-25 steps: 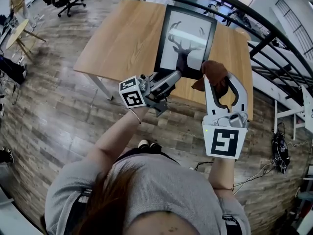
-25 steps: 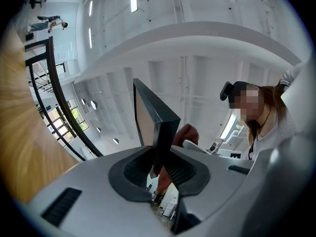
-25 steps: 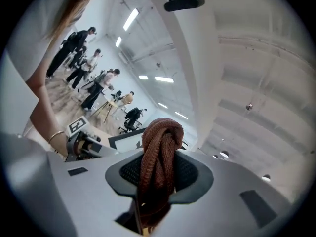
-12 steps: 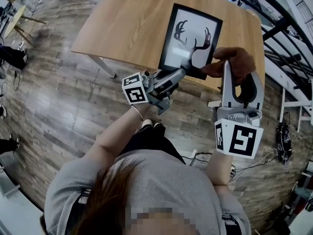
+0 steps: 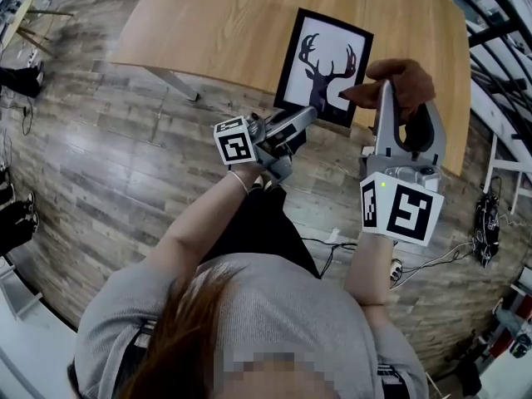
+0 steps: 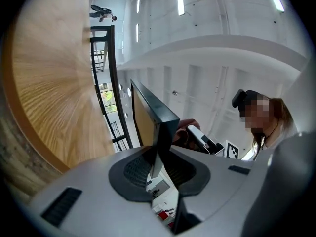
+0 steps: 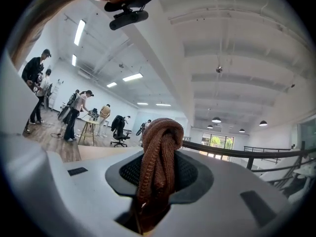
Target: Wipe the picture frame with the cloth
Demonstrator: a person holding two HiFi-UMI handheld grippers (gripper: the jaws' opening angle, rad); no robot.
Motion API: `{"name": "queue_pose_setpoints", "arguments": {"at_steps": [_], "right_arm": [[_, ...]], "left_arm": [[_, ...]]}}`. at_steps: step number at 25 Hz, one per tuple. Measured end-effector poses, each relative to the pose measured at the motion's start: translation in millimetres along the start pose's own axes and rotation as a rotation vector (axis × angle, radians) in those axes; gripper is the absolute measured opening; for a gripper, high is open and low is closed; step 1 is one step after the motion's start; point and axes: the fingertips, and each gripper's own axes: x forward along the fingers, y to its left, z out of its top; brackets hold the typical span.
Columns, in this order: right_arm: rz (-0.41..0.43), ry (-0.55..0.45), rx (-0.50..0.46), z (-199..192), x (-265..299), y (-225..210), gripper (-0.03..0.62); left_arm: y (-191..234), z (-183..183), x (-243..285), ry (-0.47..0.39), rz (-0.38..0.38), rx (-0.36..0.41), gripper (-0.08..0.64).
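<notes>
1. The left hand-held gripper [image 5: 304, 120] pinches the lower edge of the picture frame [image 5: 326, 63], with its pads pressed on the black rim. This hold should be firm, because wiping will push on the frame.
2. The right hand-held gripper [image 5: 397, 98] is pressed together on the brown cloth [image 5: 401, 76], which bulges past the jaws in a bunched lump.
3. The frame appears lifted and tilted over the near edge of the worktop [image 5: 208, 23]. The cloth is just beside its right edge.
4. Only the soft lump should meet the glass, never the hard jaws. Light, even strokes across the front are best.
</notes>
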Motion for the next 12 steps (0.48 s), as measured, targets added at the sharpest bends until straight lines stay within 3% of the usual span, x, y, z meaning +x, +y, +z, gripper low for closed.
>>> {"name": "queue_pose_setpoints", "arguments": {"at_steps": [6,12], "right_arm": [[0.039,0.069,0.010,-58.9,33.0,30.3,0.133],[0.053,0.110,0.048,-96.2,47.6,34.2,0.133]], "left_arm": [[50.6,-9.4,-13.4,0.011,0.042,-0.083,0.075],[84.8,-17.8,-27.7,-0.041,0.085,-0.175,0.075]]}}
